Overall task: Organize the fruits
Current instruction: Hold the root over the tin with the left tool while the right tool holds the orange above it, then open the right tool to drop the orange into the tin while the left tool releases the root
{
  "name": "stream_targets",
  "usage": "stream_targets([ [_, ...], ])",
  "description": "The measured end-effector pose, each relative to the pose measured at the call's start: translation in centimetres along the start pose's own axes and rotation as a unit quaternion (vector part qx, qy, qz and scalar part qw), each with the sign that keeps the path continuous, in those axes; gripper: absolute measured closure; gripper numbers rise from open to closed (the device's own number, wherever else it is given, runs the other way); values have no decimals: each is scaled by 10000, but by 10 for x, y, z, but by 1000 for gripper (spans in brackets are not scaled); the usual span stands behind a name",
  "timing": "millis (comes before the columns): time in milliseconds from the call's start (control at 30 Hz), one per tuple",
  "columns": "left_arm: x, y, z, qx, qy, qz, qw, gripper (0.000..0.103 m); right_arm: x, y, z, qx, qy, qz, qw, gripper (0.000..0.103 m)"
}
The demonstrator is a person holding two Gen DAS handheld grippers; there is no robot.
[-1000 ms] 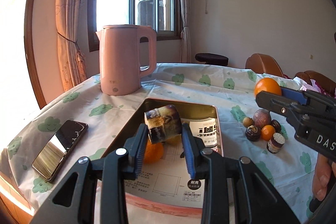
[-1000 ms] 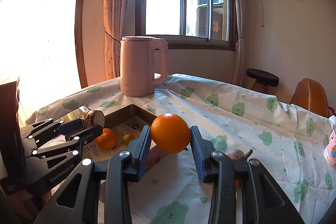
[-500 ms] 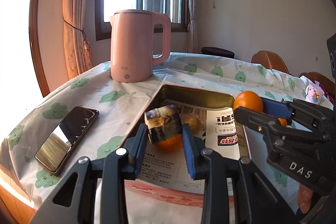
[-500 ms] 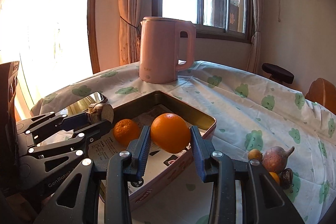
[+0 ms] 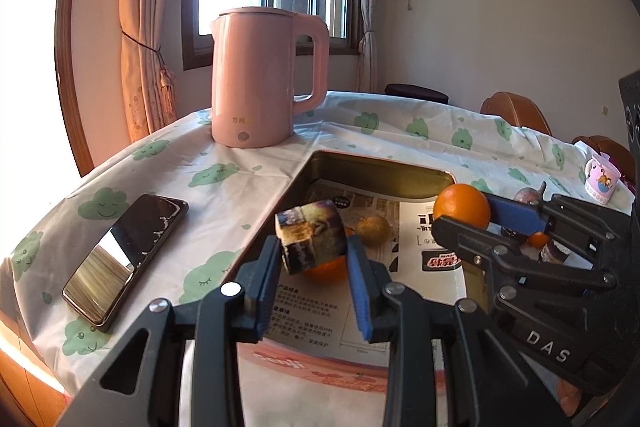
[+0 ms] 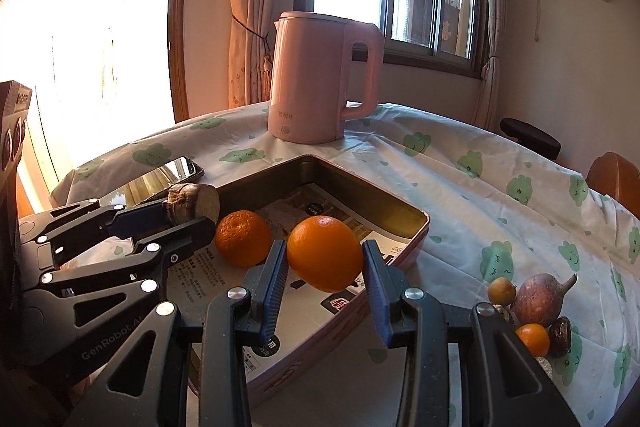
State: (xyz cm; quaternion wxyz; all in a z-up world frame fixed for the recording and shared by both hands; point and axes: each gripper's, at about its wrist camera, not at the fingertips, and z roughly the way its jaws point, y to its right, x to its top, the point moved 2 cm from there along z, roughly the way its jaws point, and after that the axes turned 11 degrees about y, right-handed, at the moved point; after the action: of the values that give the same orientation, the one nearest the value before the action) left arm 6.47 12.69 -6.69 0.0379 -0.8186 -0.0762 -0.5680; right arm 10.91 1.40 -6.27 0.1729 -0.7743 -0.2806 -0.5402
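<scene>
Holding over tray [image 5: 384,169] | left gripper [image 5: 312,269] clamped on stiff, fibrous cane chunk [image 5: 311,241], flanks | right gripper [image 6: 324,277] pinching round, smooth orange [image 6: 325,259] at widest girth, may roll

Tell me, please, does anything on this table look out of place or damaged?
The phone beside the tray shows white marks across its glass, possibly cracks or glare. It and the pink kettle are the only non-fruit items near the tray.

orange [image 6: 325,253] in right gripper [image 6: 325,267]
</scene>
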Motion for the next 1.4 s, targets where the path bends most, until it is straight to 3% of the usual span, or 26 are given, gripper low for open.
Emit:
stream_targets([
  [533, -6, 0, 10, 5, -179, 19, 9998, 69, -2, -7, 5, -1, -196, -214, 9996, 63],
  [1400, -5, -5, 10, 75, -108, 29, 9999, 68, -5, -7, 14, -1, -425, -224, 9988, 62],
])
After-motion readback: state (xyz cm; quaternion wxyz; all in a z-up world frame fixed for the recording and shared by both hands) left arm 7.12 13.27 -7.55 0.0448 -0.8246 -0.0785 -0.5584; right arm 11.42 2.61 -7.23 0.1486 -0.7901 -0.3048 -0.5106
